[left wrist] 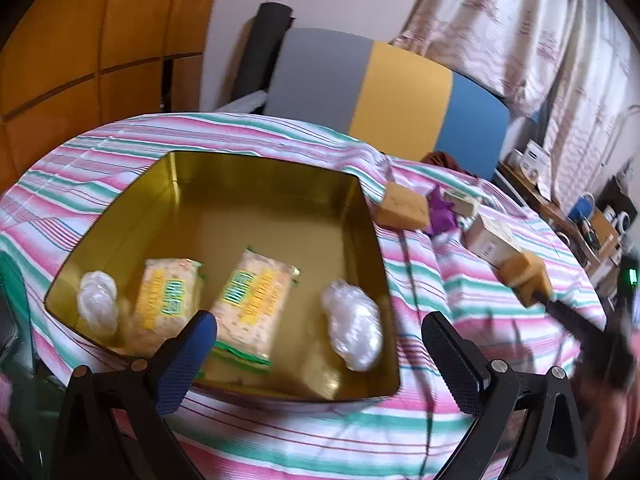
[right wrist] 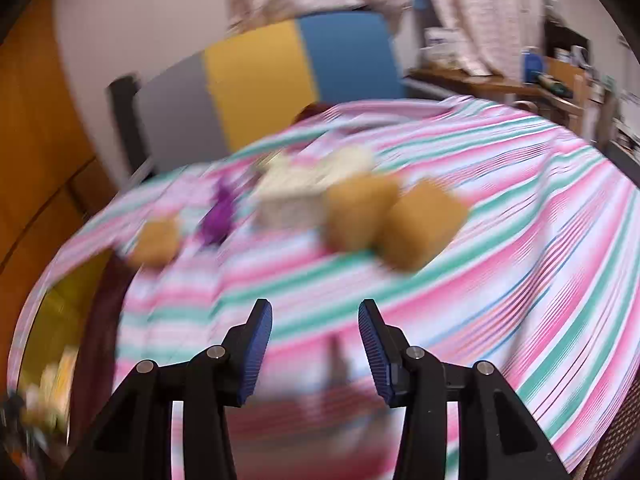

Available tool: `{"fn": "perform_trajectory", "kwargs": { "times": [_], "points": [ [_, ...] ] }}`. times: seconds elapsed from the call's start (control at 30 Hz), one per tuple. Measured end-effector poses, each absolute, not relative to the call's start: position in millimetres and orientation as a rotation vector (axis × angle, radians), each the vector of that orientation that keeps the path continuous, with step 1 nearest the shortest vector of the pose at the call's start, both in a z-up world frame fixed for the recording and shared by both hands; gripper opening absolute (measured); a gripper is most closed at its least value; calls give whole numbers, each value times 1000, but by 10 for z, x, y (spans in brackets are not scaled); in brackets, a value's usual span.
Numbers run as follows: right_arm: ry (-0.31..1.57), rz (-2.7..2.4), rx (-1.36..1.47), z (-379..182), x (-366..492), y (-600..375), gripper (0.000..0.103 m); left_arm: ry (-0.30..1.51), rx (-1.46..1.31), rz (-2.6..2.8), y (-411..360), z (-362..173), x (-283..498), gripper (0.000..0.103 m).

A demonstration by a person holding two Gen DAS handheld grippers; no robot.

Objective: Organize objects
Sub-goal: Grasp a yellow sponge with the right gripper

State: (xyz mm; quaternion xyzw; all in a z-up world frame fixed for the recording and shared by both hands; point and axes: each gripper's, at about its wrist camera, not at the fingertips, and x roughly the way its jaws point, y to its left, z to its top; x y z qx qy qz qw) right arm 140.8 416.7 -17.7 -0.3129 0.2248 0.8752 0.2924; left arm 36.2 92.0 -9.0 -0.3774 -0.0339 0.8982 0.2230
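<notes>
A gold tin [left wrist: 256, 157] lies open on the striped cloth. In it are two cracker packets [left wrist: 168, 300] [left wrist: 256, 300] and two clear-wrapped bundles [left wrist: 98, 300] [left wrist: 354, 332]. My left gripper [left wrist: 320, 320] hangs wide open over the tin's near edge and holds nothing. To the right of the tin lie brown blocks [left wrist: 402, 208] [left wrist: 524, 280], a purple scrap [left wrist: 442, 212] and a white box [left wrist: 492, 240]. My right gripper [right wrist: 315, 306] is open and empty above the cloth, short of two brown blocks [right wrist: 360, 216] [right wrist: 424, 228]. The right wrist view is blurred.
The striped cloth [right wrist: 520, 240] covers a round table. Behind it stands a chair back [left wrist: 400, 92] in grey, yellow and blue. A cluttered wooden shelf [right wrist: 500, 84] and curtains are at the right. A thin dark cable [left wrist: 412, 280] runs over the cloth beside the tin.
</notes>
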Motion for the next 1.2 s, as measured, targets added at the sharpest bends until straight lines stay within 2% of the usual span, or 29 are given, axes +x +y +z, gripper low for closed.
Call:
{"fn": "perform_trajectory", "kwargs": {
  "times": [0.2,0.37,0.53,0.6,0.63,0.73,0.83,0.9,1.0,1.2],
  "points": [
    [613,2224,-740,56,1252,4979,46,-54,-1039,2440,1056,-96,503,103],
    [567,2147,-815,-3,945,5312,46,-23,-1044,2417,1127,-101,591,103],
    [474,2197,-830,-145,1047,4993,46,-14,-1035,2397,1182,-94,638,103],
    [427,2270,-800,-136,1184,4744,48,-11,-1038,2389,1215,-101,639,103],
    [402,2310,-801,-138,1239,4610,52,-10,-1036,2392,1224,-100,646,103],
    [363,2423,-817,-207,1421,4273,54,-30,-1000,2434,1220,-76,680,103],
    [415,2446,-772,-259,1669,4172,54,-63,-977,2453,1184,-41,691,103],
    [475,2406,-723,-262,1812,4228,58,-83,-969,2465,1154,-26,690,103],
    [573,2331,-680,-254,1928,4413,71,-104,-965,2487,1126,-19,692,103],
    [713,2328,-709,-258,1773,4646,72,-77,-990,2471,1192,-51,728,103]
  ]
}}
